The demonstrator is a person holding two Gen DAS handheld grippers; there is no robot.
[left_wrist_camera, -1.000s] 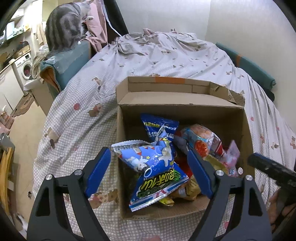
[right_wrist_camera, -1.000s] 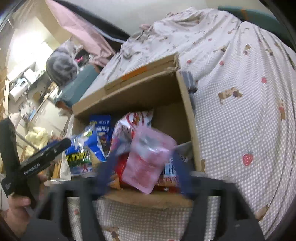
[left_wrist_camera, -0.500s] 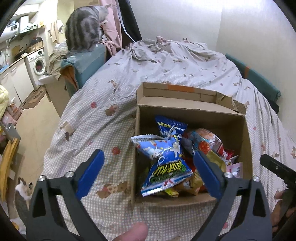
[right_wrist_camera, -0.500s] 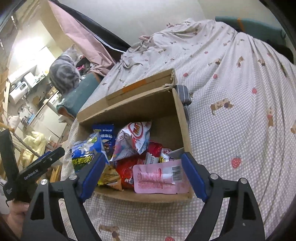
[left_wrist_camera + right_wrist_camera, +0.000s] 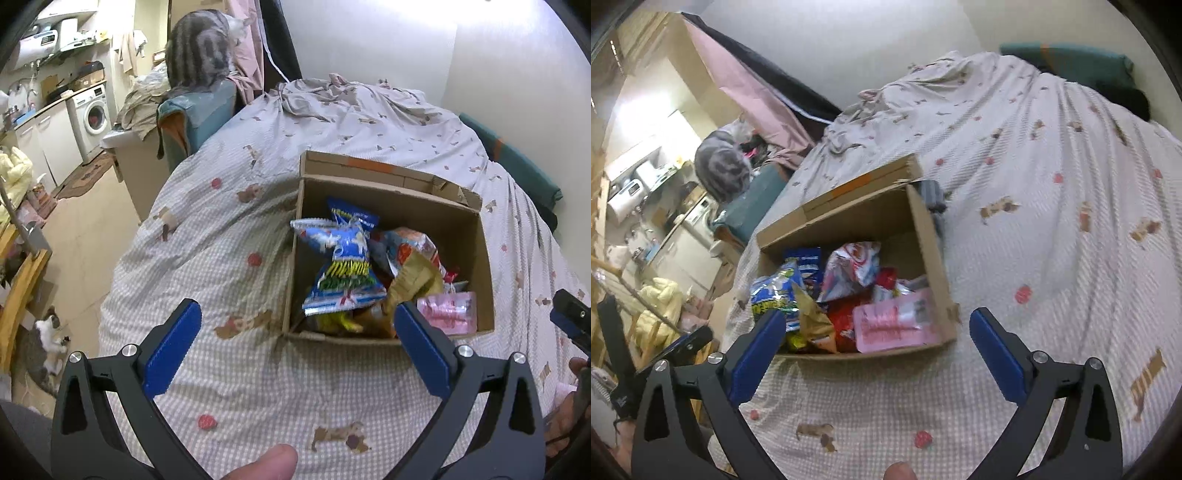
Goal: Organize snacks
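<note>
The bed [image 5: 229, 236] is carrying the cardboard box [image 5: 476, 258], and both hands are drawing back from it. Inside, the blue snack bag [image 5: 343, 266] and the pink pouch [image 5: 894, 325] are lying released. The left gripper [image 5: 295, 347] and the right gripper [image 5: 875, 347] have just been opening; both are gaping wide, empty, so the packing is looking finished.

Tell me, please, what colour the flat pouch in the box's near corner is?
Pink pouch, clearest in the right wrist view.

Home bedroom, patterned bed [image 5: 332, 122], washing machine [image 5: 92, 114], cat [image 5: 199, 51] on chair
</note>
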